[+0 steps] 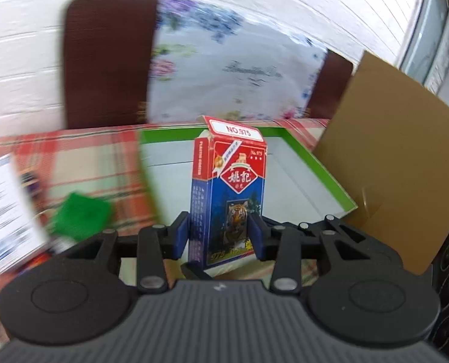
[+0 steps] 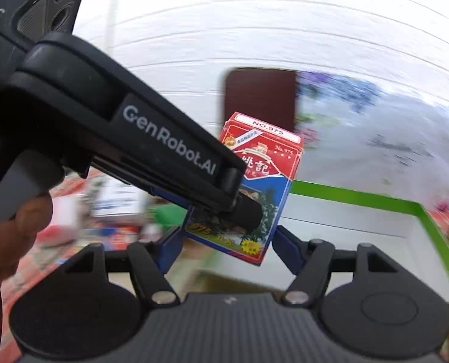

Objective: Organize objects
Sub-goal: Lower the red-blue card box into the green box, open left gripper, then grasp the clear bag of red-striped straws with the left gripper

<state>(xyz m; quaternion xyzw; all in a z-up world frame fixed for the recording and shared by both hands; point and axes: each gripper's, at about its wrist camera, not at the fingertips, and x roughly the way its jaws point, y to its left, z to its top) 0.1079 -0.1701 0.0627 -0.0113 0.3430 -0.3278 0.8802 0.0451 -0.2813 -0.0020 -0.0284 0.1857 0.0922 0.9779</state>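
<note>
Nearest, left wrist view: left gripper (image 1: 219, 236), black w/ blue pads, closed onto the lower part of a red-and-blue cardboard playing-card box w/ tiger picture (image 1: 229, 193). Held upright, "NO.975" flap on top, lifted clear of the tabletop.

Right wrist view: same card box (image 2: 256, 187) tilted, between the blue pads of the right gripper (image 2: 224, 246). Jaws spread wider than the box; contact w/ either pad can't be told, so prob. not gripping. Left gripper's black arm crosses this view from upper left, a bare hand (image 2: 12, 233) on its handle.

Just beyond the box: shallow white tray w/ bright green rim (image 1: 315, 163), interior bare as far as visible. Brown cardboard sheet (image 1: 391, 157) leaning at its right side.

Left of tray, on red-and-cream plaid tablecloth over the tabletop (image 1: 88, 157): loose clutter, blurred — a green soft-looking item (image 1: 79, 217), a white printed leaflet or pack (image 1: 6, 205), small dark bits not identifiable.

Farthest: dark brown chair back (image 1: 106, 60) draped w/ floral white cloth (image 1: 224, 69), white brick wall behind.

Progress, as judged: early. One item picked up and carried above the tray's near edge, not yet set down. Tray apparently holding nothing so far. Left to do: place card box in tray, then gather green item, leaflet and other bits at left.
</note>
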